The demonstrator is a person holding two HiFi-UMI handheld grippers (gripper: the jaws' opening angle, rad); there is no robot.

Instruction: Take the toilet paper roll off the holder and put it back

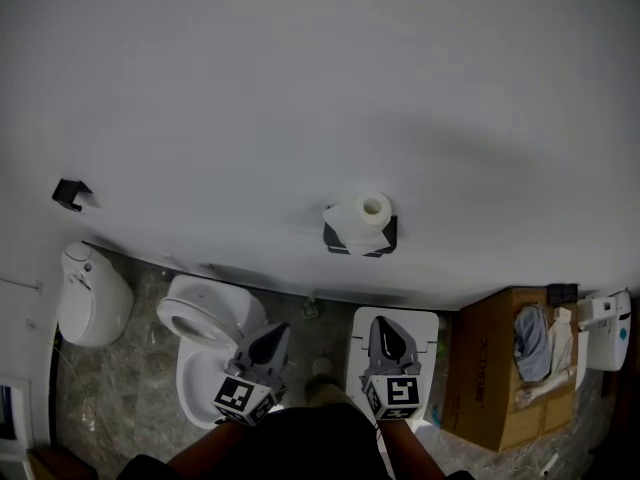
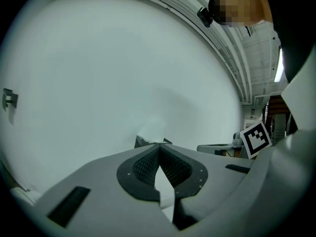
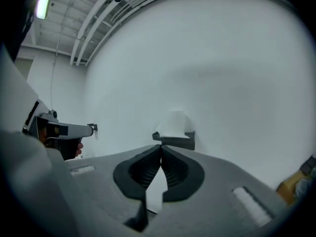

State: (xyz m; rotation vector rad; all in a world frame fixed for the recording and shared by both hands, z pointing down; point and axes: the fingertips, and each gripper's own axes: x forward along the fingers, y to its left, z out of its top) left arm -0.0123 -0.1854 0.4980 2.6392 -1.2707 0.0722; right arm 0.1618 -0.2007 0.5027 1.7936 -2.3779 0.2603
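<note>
Nearest, at the bottom of the head view, the person's forearms carry both grippers side by side, pointed toward the wall. The left gripper (image 1: 281,328) hangs over the toilet (image 1: 190,320), and its own view shows the jaws closed tip to tip with nothing between them. The right gripper (image 1: 383,322) hangs over a white box-like unit (image 1: 425,326) on the floor, and its jaws are likewise pressed together and empty. To the right of that stands a cardboard box (image 1: 490,368) with cloth in it.

Farther off, on the white wall, the toilet paper roll (image 1: 366,214) sits on its dark holder (image 1: 360,240), well apart from both grippers; the roll is untouched, so by my reading the step in hand is the reach toward it. A small dark hook (image 1: 70,194) is fixed to the wall far to the left.

To do this well, I would spread one pair of jaws wide before arriving, since closed tips would only nudge the roll; the right gripper looks better lined up, with roll and holder straight ahead in its view. Take the roll across its soft sides with a light squeeze, so it does not crush; a loose flap of paper seems to hang at its left, so keep the jaws clear of it; lift until the roll is free of the holder before drawing back.
</note>
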